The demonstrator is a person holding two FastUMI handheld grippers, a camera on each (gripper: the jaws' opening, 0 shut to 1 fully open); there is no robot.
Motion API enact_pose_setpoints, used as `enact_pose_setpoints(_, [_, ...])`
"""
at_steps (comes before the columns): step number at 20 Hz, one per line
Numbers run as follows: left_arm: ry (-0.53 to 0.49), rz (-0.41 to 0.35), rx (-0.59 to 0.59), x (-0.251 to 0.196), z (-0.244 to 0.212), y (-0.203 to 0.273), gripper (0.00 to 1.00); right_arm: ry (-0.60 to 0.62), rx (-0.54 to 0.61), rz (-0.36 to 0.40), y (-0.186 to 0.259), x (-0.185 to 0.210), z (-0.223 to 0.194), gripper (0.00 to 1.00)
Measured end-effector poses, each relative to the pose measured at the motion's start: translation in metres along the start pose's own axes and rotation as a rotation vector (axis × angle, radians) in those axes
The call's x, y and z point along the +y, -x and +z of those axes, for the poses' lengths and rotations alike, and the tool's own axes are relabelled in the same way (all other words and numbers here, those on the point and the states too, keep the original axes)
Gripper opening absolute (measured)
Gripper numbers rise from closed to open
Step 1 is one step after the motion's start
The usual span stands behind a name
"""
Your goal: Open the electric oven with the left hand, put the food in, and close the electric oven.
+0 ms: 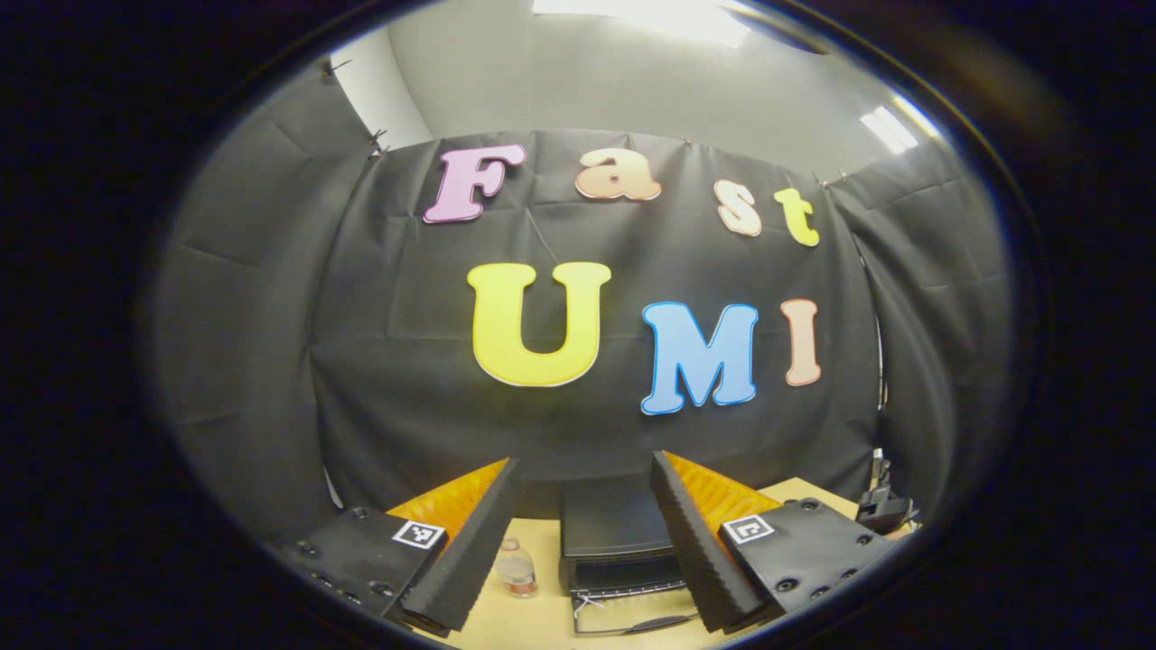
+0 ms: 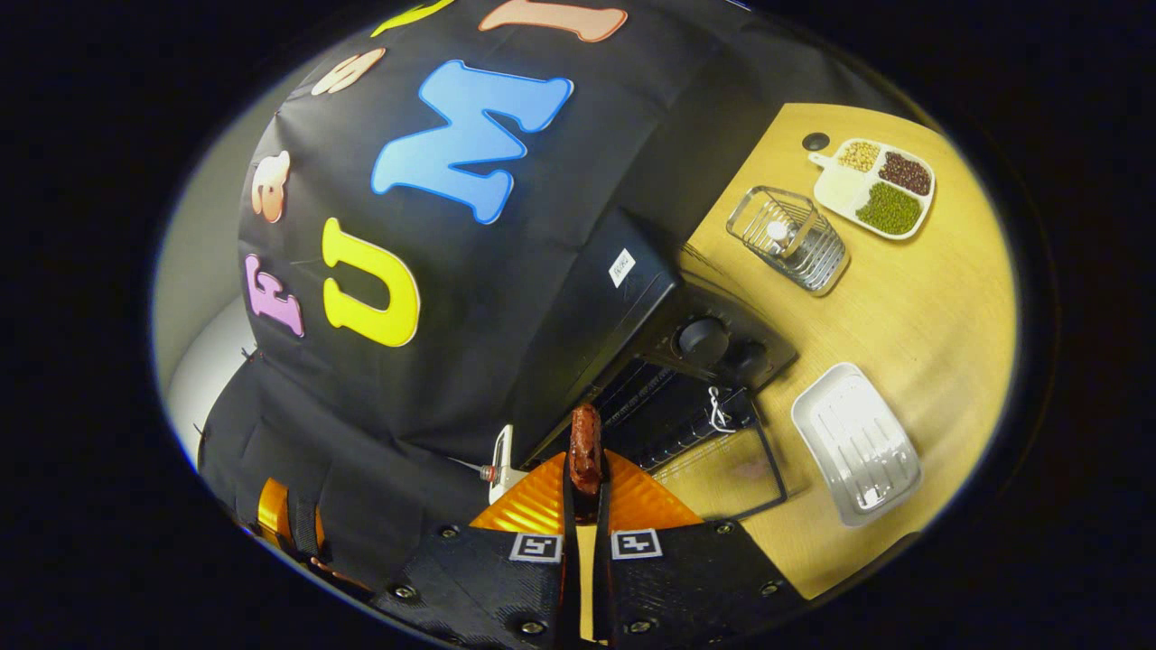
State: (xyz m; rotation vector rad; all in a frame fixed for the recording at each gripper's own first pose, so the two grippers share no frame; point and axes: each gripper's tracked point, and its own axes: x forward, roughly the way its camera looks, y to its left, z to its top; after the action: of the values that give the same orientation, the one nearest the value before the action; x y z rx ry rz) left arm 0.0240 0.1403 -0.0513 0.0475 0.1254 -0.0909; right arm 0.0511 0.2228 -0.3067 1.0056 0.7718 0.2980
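Left gripper [image 1: 582,542]: two wedge-shaped fingers [image 1: 470,555] with ribbed, foam-like inner faces and ridged outer flanks, each mounted on a flat matte-black plate [image 1: 361,555] studded with round screw heads and carrying one small square black-and-white fiducial marker [image 1: 419,533] near the finger root. Right gripper [image 2: 585,474]: the same build, with ridged finger flanks [image 2: 533,501] fanning out to either side of the centre line, black base plates [image 2: 488,587] with recessed screws [image 2: 405,592], and a pair of square markers [image 2: 536,547] set side by side just behind the fingers.
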Motion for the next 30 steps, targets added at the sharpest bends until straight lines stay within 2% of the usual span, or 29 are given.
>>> enact_pose_setpoints(4, [-0.003,0.038,0.029,0.03,-0.01,0.005,0.92,-0.009,0.019,-0.039,-0.053,-0.008,-0.016,0.06])
enact_pose_setpoints(7, [-0.006,0.067,0.057,0.052,-0.019,0.009,1.0,-0.01,0.031,-0.072,-0.085,-0.018,-0.028,0.06])
enact_pose_setpoints(9, [-0.019,0.093,0.071,0.068,-0.022,0.011,1.0,-0.02,0.029,-0.082,-0.102,-0.022,-0.032,0.05])
enact_pose_setpoints(14, [-0.032,0.131,0.112,0.093,-0.038,0.015,1.0,-0.102,-0.03,-0.101,-0.143,-0.029,-0.028,0.06])
enact_pose_setpoints(16, [-0.033,0.134,0.117,0.097,-0.039,0.013,1.0,-0.104,-0.071,-0.123,-0.15,-0.034,-0.022,0.1])
enact_pose_setpoints(18, [-0.026,0.126,0.115,0.096,-0.041,0.01,1.0,-0.058,-0.076,-0.205,-0.157,-0.049,-0.021,0.17])
enact_pose_setpoints(24, [-0.018,0.084,0.119,0.087,-0.047,-0.003,0.98,0.239,-0.109,-0.369,-0.142,-0.065,-0.002,0.4])
enact_pose_setpoints(25, [-0.015,0.076,0.12,0.083,-0.049,-0.003,0.96,0.272,-0.114,-0.385,-0.138,-0.065,0.003,0.51])
enact_pose_setpoints(26, [-0.011,0.068,0.121,0.081,-0.051,-0.004,0.96,0.319,-0.115,-0.405,-0.134,-0.066,0.007,0.75])
enact_pose_setpoints(27, [-0.006,0.06,0.119,0.077,-0.05,-0.006,1.0,0.374,-0.113,-0.432,-0.127,-0.066,0.009,0.82])
enact_pose_setpoints(28, [-0.001,0.049,0.117,0.072,-0.051,-0.008,0.96,0.424,-0.099,-0.44,-0.12,-0.063,0.007,0.75])
enact_pose_setpoints(29, [0.001,0.038,0.113,0.068,-0.051,-0.011,0.96,0.489,-0.094,-0.458,-0.107,-0.059,0.006,0.87])
enact_pose_setpoints(30, [0.002,0.024,0.11,0.062,-0.052,-0.013,0.96,0.56,-0.106,-0.473,-0.092,-0.054,0.008,0.9])
